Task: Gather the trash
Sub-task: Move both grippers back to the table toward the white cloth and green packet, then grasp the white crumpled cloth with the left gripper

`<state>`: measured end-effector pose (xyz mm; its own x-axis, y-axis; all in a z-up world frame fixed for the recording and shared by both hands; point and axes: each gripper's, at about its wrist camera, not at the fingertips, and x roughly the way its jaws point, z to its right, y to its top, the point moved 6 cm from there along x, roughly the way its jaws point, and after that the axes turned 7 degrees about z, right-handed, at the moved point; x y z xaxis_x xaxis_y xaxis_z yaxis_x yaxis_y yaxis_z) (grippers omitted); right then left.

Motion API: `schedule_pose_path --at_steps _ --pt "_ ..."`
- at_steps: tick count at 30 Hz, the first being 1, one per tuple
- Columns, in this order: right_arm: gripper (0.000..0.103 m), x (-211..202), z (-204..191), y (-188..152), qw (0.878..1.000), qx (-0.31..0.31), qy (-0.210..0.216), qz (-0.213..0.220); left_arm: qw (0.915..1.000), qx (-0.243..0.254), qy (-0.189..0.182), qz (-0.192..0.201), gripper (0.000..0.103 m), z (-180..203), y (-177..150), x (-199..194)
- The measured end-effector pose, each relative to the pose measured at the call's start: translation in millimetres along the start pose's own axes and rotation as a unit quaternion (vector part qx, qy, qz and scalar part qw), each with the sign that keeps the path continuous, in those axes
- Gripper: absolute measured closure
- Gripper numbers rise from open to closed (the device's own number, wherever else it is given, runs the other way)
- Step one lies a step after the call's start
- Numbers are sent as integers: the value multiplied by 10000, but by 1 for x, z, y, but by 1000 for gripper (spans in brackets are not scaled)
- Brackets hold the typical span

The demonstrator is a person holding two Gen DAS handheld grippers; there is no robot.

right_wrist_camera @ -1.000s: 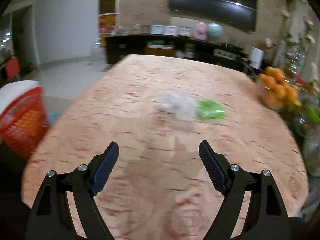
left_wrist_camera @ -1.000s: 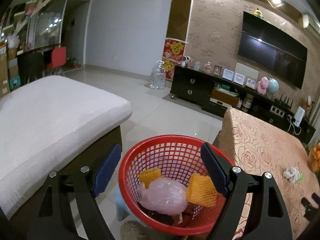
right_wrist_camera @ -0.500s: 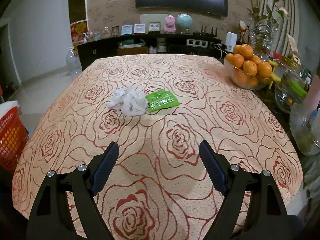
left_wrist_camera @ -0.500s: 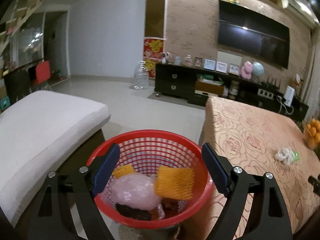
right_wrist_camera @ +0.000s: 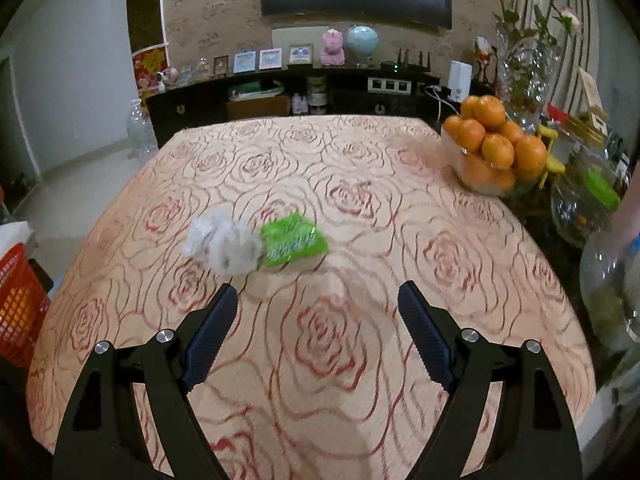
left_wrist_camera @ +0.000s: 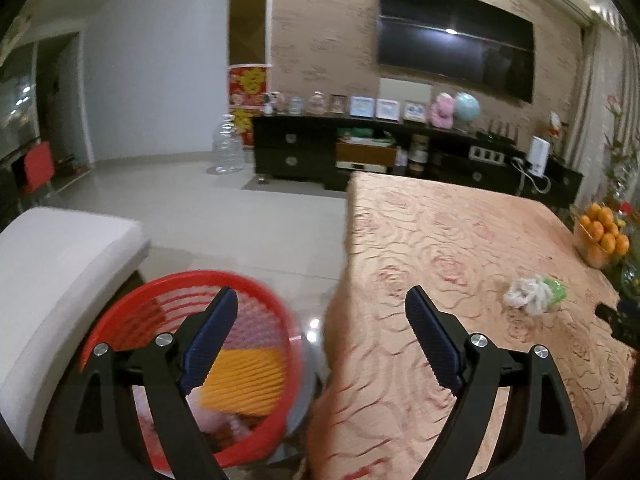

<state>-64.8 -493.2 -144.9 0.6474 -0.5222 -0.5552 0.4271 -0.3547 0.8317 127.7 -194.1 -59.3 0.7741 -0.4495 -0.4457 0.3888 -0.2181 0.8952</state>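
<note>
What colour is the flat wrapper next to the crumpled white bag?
Bright green wrapper, clearest in the right wrist view.

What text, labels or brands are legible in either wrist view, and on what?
None can be read outright.
Green wrapper on the table: white print, too blurred to read.
Red and yellow poster by the TV cabinet: large characters, blurred, not legible.
Framed pictures on the cabinet: too small to read.
Card near the flower vase: no print resolvable.
</note>
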Motion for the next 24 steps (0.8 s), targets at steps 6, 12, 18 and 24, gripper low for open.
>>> schedule_pose_path --at_steps 6,12,18,24 --pt "23 20 13 24 10000 -55 -2 44 9978 468 -456 -129 20 71 8 31" --pt "23 32 34 14 9986 449 114 -263 9882 1064 -1023 -410 20 153 -5 74" --pt "23 27 42 10 9986 484 51 -215 9759 1301 -1559 -803 20 214 -25 113" --pt "23 30 52 6 9971 698 55 -303 9637 1452 -1942 -1114 20 259 -45 140"
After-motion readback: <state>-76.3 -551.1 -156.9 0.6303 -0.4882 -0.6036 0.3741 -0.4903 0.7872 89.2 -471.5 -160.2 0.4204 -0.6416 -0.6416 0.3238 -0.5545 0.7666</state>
